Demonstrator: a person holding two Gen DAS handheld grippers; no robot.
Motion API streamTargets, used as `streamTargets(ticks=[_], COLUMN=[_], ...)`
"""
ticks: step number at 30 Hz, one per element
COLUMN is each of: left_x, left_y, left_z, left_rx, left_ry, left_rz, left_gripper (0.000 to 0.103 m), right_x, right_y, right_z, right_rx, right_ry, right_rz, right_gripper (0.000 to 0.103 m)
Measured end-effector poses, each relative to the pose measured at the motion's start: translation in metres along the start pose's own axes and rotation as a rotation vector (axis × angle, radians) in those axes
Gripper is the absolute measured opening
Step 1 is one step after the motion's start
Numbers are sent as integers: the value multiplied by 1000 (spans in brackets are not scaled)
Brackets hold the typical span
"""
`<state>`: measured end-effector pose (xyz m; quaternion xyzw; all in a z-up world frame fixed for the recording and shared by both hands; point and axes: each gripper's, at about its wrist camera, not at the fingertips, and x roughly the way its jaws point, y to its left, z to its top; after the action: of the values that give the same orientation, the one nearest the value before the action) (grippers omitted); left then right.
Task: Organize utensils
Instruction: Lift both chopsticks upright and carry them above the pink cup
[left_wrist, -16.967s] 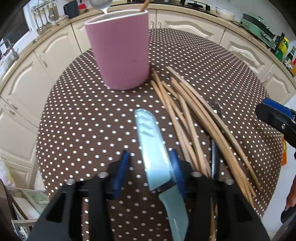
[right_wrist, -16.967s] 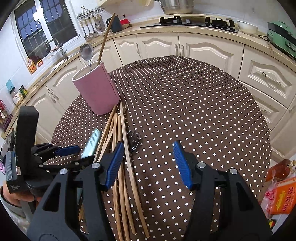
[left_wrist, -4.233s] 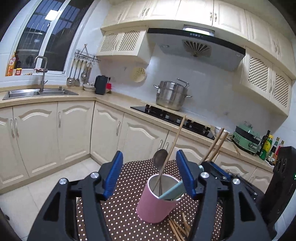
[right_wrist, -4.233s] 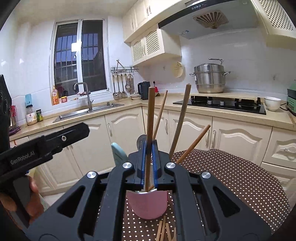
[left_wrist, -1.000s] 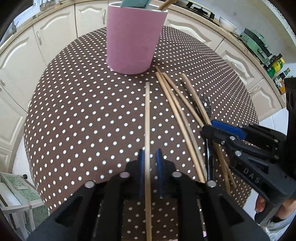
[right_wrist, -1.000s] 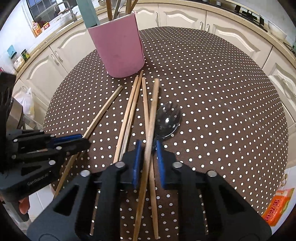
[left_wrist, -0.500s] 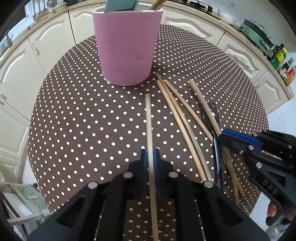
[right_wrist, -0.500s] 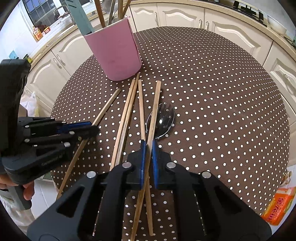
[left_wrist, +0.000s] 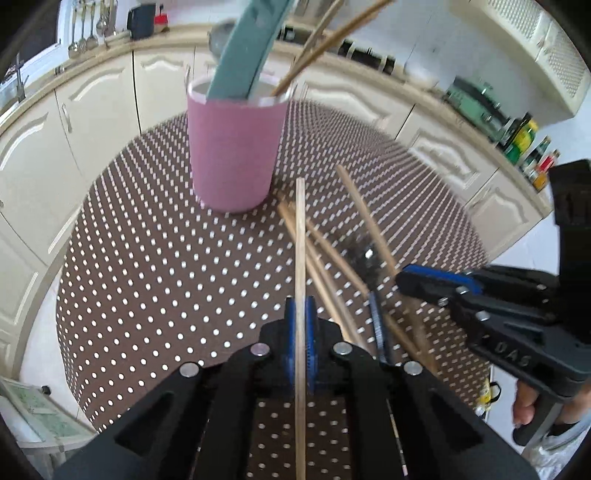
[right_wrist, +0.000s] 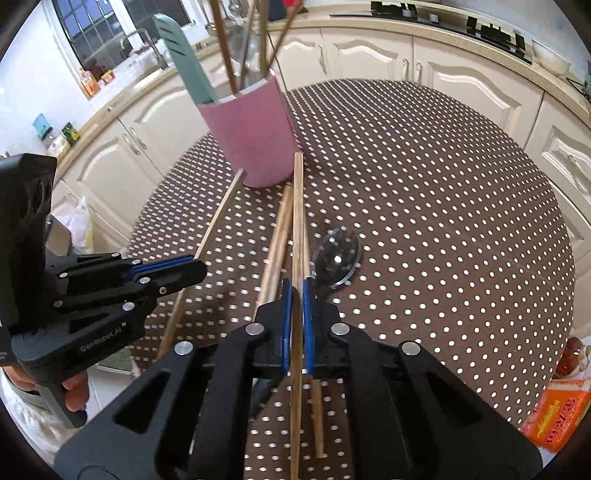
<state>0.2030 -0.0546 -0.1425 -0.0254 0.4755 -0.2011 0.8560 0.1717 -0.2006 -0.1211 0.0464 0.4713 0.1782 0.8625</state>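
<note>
Each tool has a chopstick clamped; the pink cup is just ahead.

Your left tool (left_wrist: 300, 325) is closed tight on one chopstick (left_wrist: 300, 236), and your right tool (right_wrist: 297, 314) is closed tight on another chopstick (right_wrist: 297, 221); both sticks jut far forward toward the pink cup (left_wrist: 236, 147), which already holds a teal knife (left_wrist: 243, 55) and several sticks. More loose chopsticks (right_wrist: 275, 236) and a spoon (right_wrist: 338, 258) lie on the dotted bench (right_wrist: 443, 221) between your tools. The risk, as I judge it: each stick is pinched at one spot near its rear, so it could pivot or slip as you tilt it upright. The two tools sit close, so their tips may clash at the rim, or nudge the crowded cup over.
</note>
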Motion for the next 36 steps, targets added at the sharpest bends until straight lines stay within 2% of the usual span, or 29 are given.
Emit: streamTargets(ticks=[5, 9, 16, 29, 36], left_x=[-33, -65, -96, -118, -130], left_y=[-8, -1, 4, 15, 25], left_z=[1, 0, 6, 25, 47], left_rx=[9, -8, -32, -56, -53], left_ry=[-132, -249, -389, -543, -633], left_rz=[-17, 17, 28, 50, 53], left_gripper=[5, 5, 5, 5, 5], right_x=[-16, -27, -43, -60, -70], right_y=[9, 14, 22, 30, 32], right_z=[3, 6, 10, 24, 43], right_rx=[1, -5, -10, -23, -30], right_ry=[-66, -112, -200, -329, -401], right_rz=[42, 77, 116, 158, 167], right_gripper=[6, 6, 6, 6, 4])
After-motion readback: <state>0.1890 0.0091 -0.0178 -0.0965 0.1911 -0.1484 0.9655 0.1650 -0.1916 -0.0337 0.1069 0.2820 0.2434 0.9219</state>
